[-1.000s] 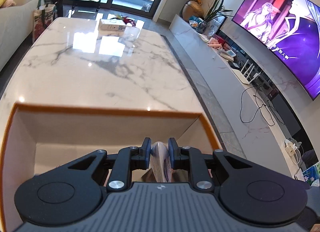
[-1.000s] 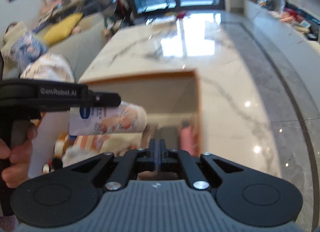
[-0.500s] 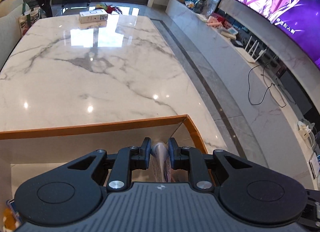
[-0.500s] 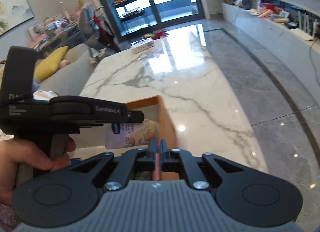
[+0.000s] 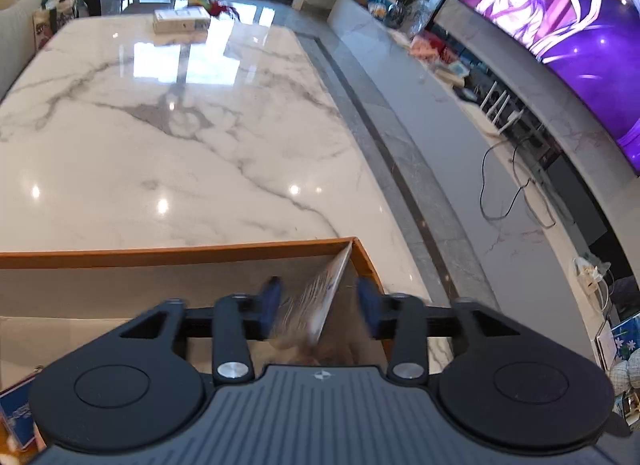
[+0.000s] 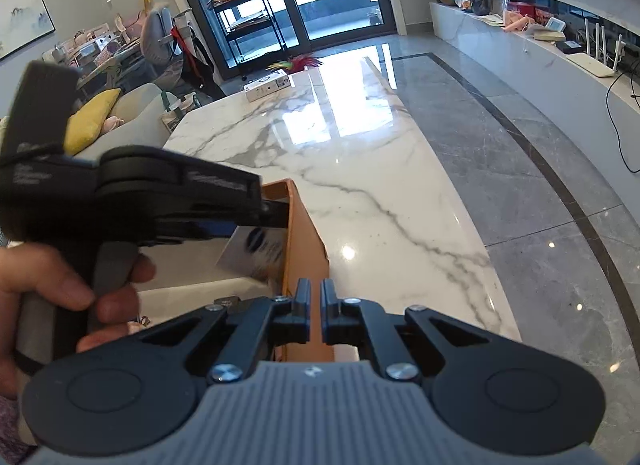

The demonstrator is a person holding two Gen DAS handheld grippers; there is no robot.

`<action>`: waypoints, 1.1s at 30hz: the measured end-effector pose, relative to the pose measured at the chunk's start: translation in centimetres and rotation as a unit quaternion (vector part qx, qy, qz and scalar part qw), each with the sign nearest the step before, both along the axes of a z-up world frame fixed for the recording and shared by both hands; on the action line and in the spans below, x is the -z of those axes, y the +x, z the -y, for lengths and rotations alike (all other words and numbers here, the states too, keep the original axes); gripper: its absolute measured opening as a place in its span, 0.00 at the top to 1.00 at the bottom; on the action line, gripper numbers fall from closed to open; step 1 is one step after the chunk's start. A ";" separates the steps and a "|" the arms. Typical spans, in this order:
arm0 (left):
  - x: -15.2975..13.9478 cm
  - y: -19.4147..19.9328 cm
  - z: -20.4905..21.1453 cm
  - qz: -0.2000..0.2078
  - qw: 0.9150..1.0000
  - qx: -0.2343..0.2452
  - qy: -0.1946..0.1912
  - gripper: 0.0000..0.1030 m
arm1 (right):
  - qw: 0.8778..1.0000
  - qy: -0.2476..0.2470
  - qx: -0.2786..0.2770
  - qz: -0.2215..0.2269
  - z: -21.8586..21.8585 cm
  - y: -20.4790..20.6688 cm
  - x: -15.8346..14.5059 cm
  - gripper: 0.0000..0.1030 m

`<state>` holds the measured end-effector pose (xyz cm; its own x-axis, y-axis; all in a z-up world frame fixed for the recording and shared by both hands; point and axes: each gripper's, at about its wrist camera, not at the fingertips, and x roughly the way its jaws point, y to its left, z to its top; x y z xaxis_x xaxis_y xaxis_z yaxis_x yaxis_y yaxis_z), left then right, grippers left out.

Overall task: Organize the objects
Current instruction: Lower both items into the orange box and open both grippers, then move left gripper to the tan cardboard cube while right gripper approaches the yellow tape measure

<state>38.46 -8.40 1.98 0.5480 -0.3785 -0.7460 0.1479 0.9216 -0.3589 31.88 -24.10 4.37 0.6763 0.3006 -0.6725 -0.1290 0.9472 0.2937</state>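
- Orange-rimmed open cardboard box (image 5: 176,252) sits at the near edge of the white marble worktop (image 5: 168,137).
- Flat printed packet (image 5: 320,297) drops free between the spread left claw (image 5: 318,303) fingers, leaning at the box's 3 o'clock wall.
- Right claw (image 6: 315,301) is nearly together, empty.
- Small white carton (image 5: 181,20) lies at 12 o'clock, likely left to sort.

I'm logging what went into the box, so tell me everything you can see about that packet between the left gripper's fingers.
The packet is a flat, soft-looking pouch, pale with blurred print and a dark blue oval logo. It sits tilted inside the orange-rimmed box, near the right wall. The left gripper is open around it; its blue-padded fingers stand apart from it, so it looks released. Motion blur hides the finer print and what it rests on.
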 end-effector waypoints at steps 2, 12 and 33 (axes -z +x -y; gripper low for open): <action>-0.6 -0.6 -0.4 0.006 1.000 0.001 -0.004 0.44 | 1.000 -0.001 0.000 0.002 -0.1 0.0 -0.2 0.94; -5.5 -6.9 -2.0 0.068 0.997 0.027 0.020 0.45 | 1.000 -0.024 -0.009 0.014 -0.9 -1.6 -2.0 0.88; -5.2 -27.3 -8.3 0.093 0.990 0.052 0.098 0.29 | 0.995 -0.031 -0.089 -0.019 -4.3 -16.5 -1.4 0.73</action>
